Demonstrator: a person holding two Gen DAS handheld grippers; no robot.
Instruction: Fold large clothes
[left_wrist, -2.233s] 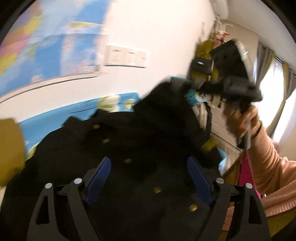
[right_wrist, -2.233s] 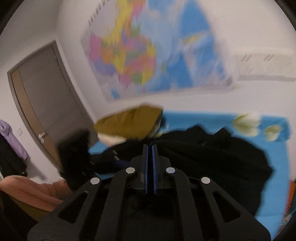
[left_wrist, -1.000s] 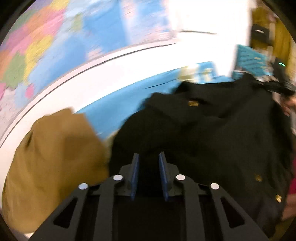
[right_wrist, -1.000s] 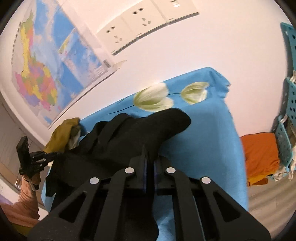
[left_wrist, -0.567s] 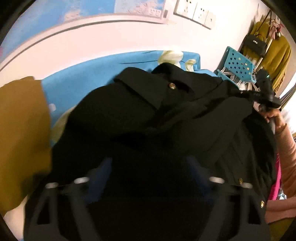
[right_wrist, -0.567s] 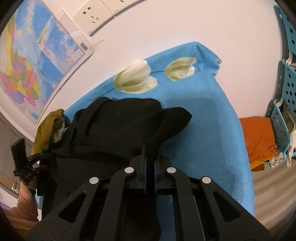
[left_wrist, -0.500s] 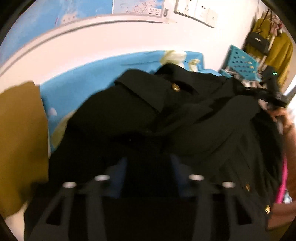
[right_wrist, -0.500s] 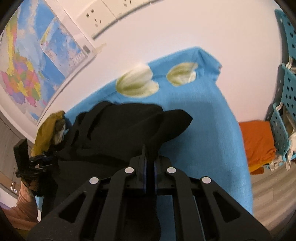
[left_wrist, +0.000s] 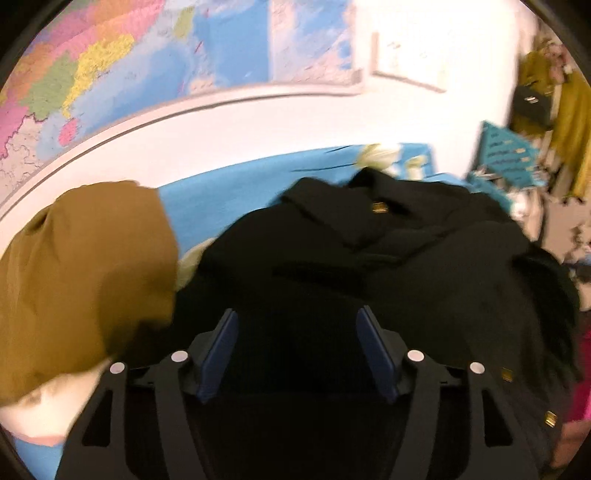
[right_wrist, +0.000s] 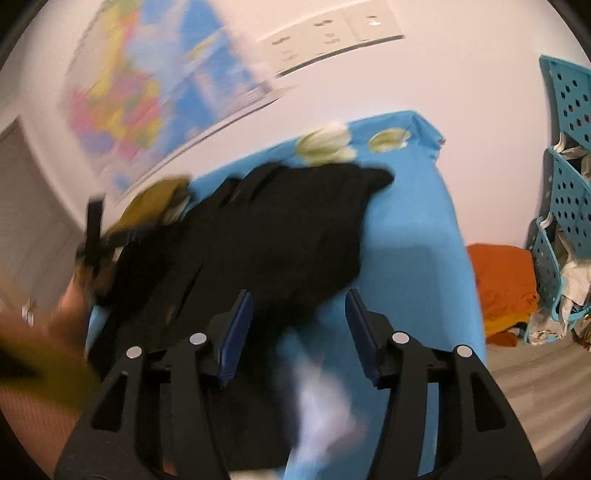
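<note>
A large black coat (left_wrist: 369, 266) with gold buttons lies spread on the blue tulip-print cloth (left_wrist: 221, 199). My left gripper (left_wrist: 297, 350) hovers low over its near part. The jaws are opening, with black fabric under the gap and no pad pressing on it. In the right wrist view the coat (right_wrist: 280, 236) lies flat on the cloth (right_wrist: 413, 229). My right gripper (right_wrist: 299, 332) is at the coat's near edge, jaws opening and gripping nothing. The left gripper (right_wrist: 94, 229) shows blurred at the far left.
An olive-brown garment (left_wrist: 81, 266) is heaped on the cloth left of the coat. Teal perforated crates (right_wrist: 569, 166) stand at the right, with orange fabric (right_wrist: 502, 280) on the floor beside them. A map and wall sockets hang behind. A blurred white patch (right_wrist: 321, 406) lies at the front edge.
Both grippers went from shut on the black coat to open and let it go. The right gripper swung sideways and the coat's sleeve now lies flat.
</note>
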